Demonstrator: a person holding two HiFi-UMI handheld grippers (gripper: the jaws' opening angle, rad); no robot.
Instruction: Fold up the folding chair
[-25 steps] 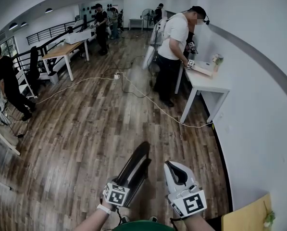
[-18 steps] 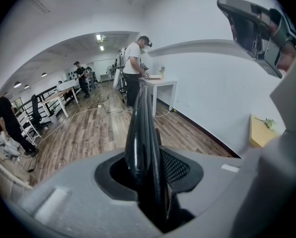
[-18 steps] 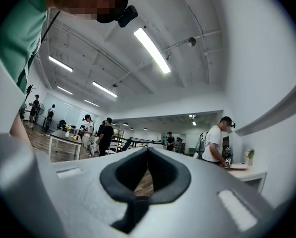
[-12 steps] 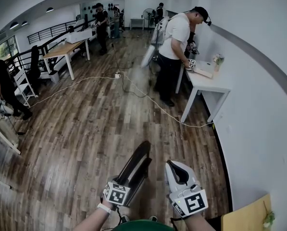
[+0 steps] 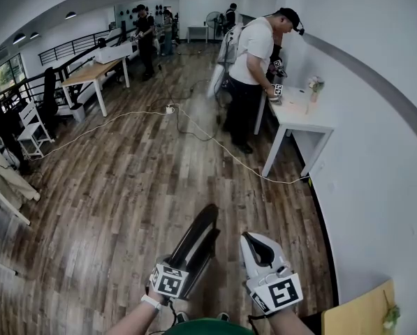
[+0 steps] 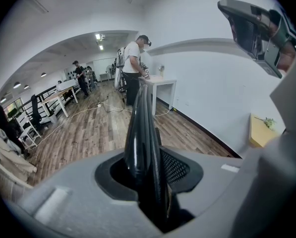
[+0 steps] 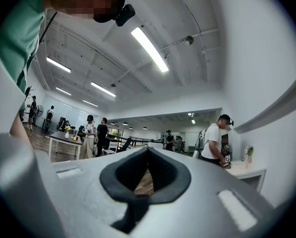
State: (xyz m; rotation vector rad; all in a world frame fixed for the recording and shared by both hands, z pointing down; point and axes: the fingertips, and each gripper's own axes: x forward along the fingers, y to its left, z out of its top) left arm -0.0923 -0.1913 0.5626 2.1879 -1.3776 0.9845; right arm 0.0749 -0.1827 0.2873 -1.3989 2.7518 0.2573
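The folding chair (image 5: 200, 239) is black and folded flat, seen edge-on low in the head view above the wooden floor. My left gripper (image 5: 184, 260) is shut on its lower end, and only the marker cube shows clearly there. In the left gripper view the dark chair edge (image 6: 139, 128) rises from between the pads of my left gripper (image 6: 148, 180). My right gripper (image 5: 254, 243) hangs just right of the chair, apart from it, shut and empty. Its dark pads meet with nothing between them in the right gripper view (image 7: 147, 152). The right gripper (image 6: 259, 29) also shows at the left gripper view's upper right.
A person in a white shirt (image 5: 253, 61) works at a white table (image 5: 302, 123) against the right wall. A cable (image 5: 215, 142) runs across the floor. More tables (image 5: 89, 75) and people stand far left. A wooden board (image 5: 362, 313) sits at the bottom right.
Both grippers and the chair have kept still. A person in black at the far left has walked out of the head view.
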